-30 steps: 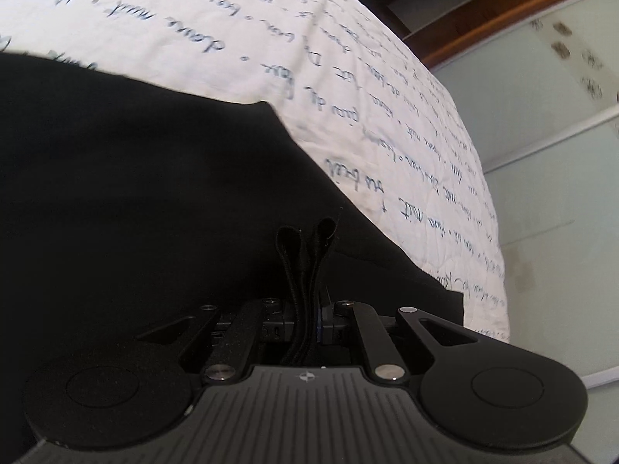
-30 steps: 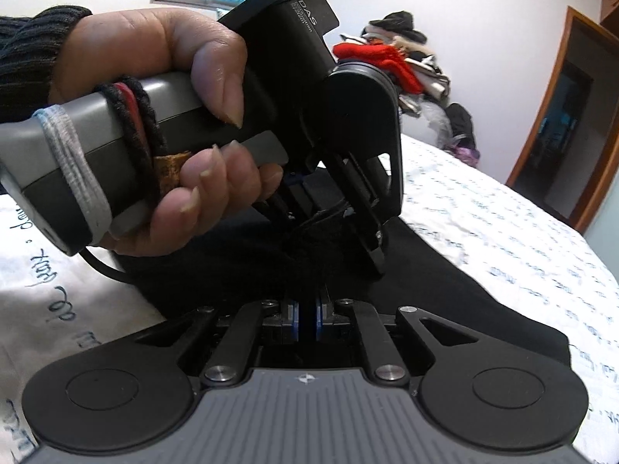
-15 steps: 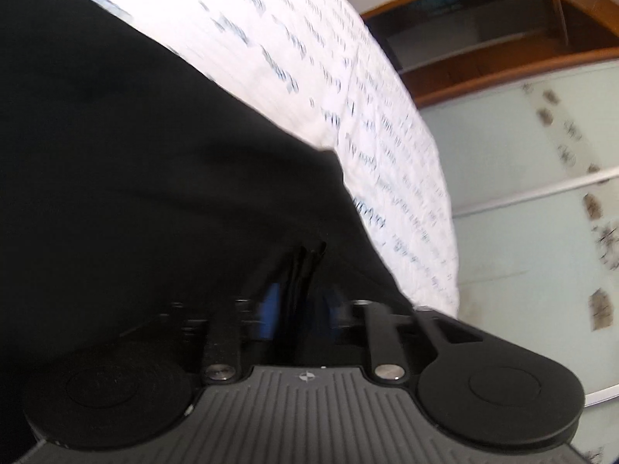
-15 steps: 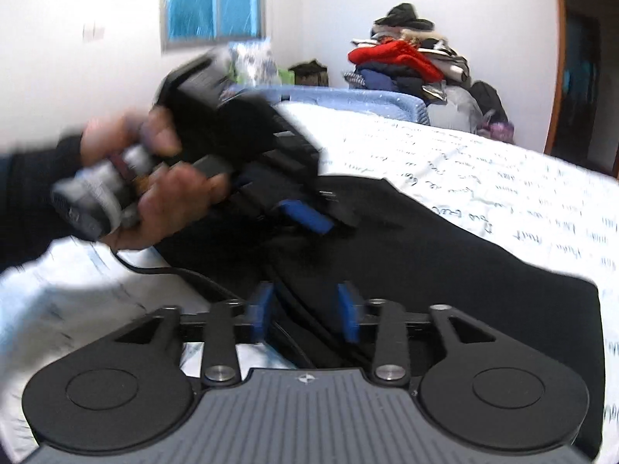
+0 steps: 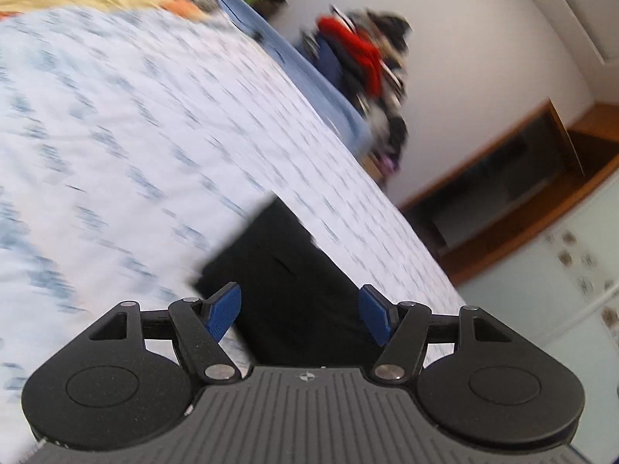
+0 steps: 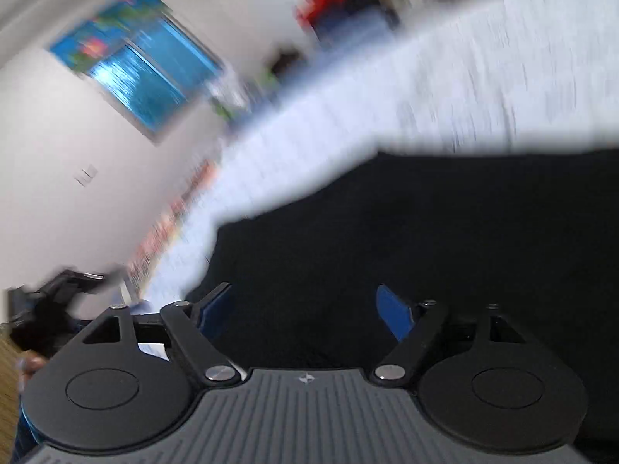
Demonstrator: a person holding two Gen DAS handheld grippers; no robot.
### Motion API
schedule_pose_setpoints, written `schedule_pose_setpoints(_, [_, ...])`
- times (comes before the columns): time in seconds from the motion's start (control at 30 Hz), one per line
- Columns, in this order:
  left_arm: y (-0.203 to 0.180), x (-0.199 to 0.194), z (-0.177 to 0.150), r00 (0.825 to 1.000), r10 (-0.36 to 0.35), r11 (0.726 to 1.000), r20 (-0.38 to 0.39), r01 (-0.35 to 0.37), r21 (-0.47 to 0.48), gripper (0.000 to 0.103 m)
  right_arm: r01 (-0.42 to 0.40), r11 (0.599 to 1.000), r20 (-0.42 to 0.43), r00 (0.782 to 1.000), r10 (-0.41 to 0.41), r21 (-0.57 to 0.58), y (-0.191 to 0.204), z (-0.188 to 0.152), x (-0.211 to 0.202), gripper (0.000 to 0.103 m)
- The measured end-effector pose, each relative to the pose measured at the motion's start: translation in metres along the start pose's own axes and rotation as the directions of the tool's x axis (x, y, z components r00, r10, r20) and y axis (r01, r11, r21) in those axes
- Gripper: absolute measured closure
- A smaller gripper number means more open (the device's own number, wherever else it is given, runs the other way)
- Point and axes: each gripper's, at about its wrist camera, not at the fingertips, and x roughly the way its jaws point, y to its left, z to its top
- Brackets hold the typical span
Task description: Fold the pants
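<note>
The black pants [image 5: 286, 274] lie folded flat on the white bed cover with blue script [image 5: 116, 123]. In the left wrist view one squared end of them points away from me. My left gripper [image 5: 300, 313] is open and empty, just above the near end of the pants. In the right wrist view the pants [image 6: 445, 239] fill the lower right. My right gripper [image 6: 305, 309] is open and empty over them. The left gripper [image 6: 42, 309] shows blurred at the far left edge of that view.
A pile of clothes with a red garment [image 5: 367, 54] stands beyond the bed's far end. A wooden door frame [image 5: 514, 201] and a pale wardrobe [image 5: 561, 270] are on the right. A window [image 6: 143, 73] is in the wall left of the bed.
Both grippers have opened, let go of the pants and pulled back from them. Both views have swung and are motion-blurred.
</note>
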Motion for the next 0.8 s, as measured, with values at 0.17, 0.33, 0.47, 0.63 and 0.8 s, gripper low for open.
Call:
schedule_pose_setpoints(0.17, [0.024,-0.021,0.016,0.997,-0.012,0.998,0.071,0.016,-0.056,0.031,0.052,0.991,0.040,0.998,-0.047,-0.126,0.010,-0.011,-0.004,0.021])
schedule_pose_setpoints(0.33, [0.051,0.001,0.012,0.998,-0.033,0.991,0.060,0.041,-0.127,0.031,0.156,0.887,0.163,0.982,-0.092,-0.434,0.080,-0.030,-0.001,0.020])
schedule_pose_setpoints(0.47, [0.064,0.023,-0.002,0.997,-0.064,0.986,0.043,0.070,-0.153,0.031,0.212,0.606,0.189,0.977,-0.102,-0.767,0.142,-0.061,0.030,0.020])
schedule_pose_setpoints(0.63, [0.083,0.036,-0.016,0.999,-0.042,0.986,0.032,0.047,-0.160,0.031,0.209,0.273,0.176,0.974,-0.141,-0.939,0.175,-0.105,0.085,0.021])
schedule_pose_setpoints(0.8, [0.082,0.031,-0.027,0.998,-0.037,0.999,0.059,0.039,-0.033,0.033,0.165,0.227,0.131,0.979,-0.158,-0.960,0.187,-0.106,0.123,0.021])
